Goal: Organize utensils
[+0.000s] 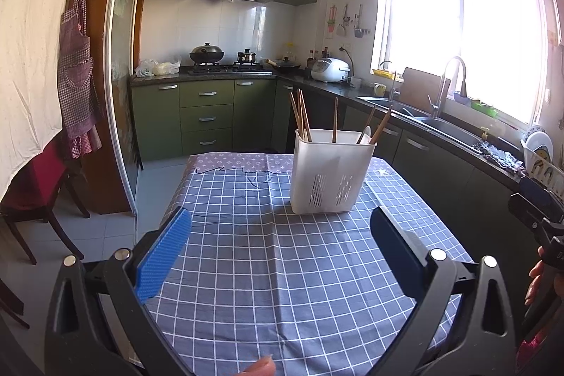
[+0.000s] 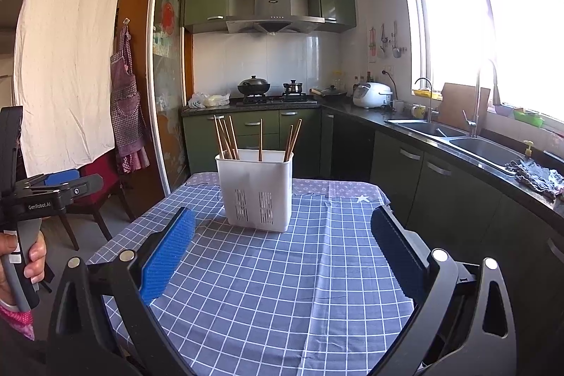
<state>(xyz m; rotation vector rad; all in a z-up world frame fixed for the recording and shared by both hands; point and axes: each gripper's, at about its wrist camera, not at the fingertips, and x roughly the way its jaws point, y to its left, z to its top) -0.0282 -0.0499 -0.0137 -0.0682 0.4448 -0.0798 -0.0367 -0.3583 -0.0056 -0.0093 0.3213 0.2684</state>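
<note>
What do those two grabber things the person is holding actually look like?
Each is a black plastic frame with curved, cut-out arms and round silver studs. The left gripper and right gripper have flat, ribbed blue pads. The left one's side reads "GenRobot.AI" in white. A pink patterned sleeve shows.

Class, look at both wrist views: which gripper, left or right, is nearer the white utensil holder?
Hard to call; the right looks slightly nearer. The holder stands just ahead of the open right gripper, left of its centre. From the open left gripper, the holder stands ahead, right of centre.
</note>
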